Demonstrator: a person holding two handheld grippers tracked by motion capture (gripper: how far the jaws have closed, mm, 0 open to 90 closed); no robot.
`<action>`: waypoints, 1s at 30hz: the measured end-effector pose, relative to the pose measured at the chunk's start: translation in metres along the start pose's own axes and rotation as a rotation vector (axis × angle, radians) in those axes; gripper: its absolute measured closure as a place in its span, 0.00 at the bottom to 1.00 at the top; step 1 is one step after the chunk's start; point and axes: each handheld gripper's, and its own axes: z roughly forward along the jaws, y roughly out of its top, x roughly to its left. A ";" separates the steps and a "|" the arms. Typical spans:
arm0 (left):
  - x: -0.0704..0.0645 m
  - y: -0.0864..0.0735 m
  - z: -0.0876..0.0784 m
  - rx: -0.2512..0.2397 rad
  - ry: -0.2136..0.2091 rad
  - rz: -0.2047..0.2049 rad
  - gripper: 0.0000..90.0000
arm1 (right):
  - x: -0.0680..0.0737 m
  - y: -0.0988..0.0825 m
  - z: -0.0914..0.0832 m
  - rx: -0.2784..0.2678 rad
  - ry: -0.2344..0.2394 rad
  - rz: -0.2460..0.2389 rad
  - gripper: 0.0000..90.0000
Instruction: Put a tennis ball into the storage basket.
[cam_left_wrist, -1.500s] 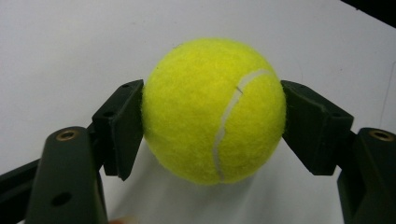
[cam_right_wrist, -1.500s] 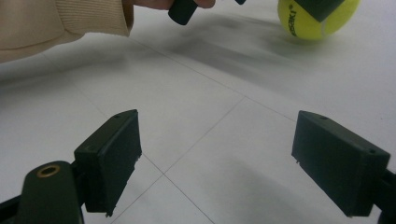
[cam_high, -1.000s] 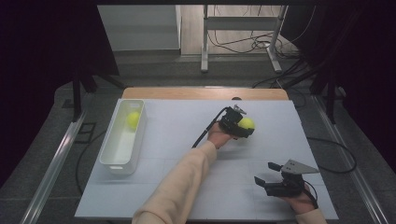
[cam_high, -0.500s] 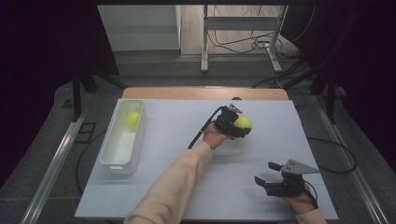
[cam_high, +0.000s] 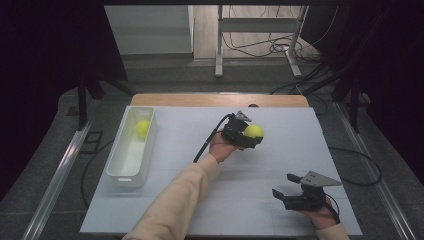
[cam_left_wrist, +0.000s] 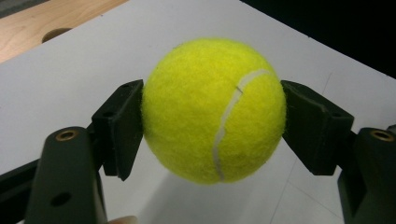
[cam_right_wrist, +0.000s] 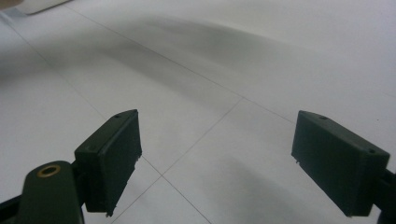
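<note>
— Near the middle of the table (cam_high: 280, 200), toward its far edge, what is the left gripper (cam_high: 248, 136) doing?

— Its jaws are clamped on a yellow tennis ball (cam_high: 253, 131). In the left gripper view the two black pads press the ball's (cam_left_wrist: 214, 110) sides, and the ball hangs clear of the white surface, its shadow below.

— And the right gripper (cam_high: 286, 187)?

— It sits near the table's near right corner, jaws spread wide with nothing between them; the right gripper view shows bare white tabletop (cam_right_wrist: 224, 70) between the pads.

— Anything else on the table?

— A white bin (cam_high: 126, 167) along the left side, well apart from both grippers, with a second tennis ball (cam_high: 143, 128) lying in its far end.
</note>
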 end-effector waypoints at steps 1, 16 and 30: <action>0.000 0.000 -0.002 -0.002 0.001 -0.003 0.30 | 0.000 0.000 0.000 0.000 0.000 0.000 0.18; 0.002 -0.008 -0.033 -0.043 0.006 -0.012 0.30 | 0.000 0.000 0.000 0.000 0.000 0.000 0.18; 0.001 -0.015 -0.062 -0.081 0.012 -0.014 0.30 | 0.001 0.000 0.000 0.008 -0.004 -0.003 0.18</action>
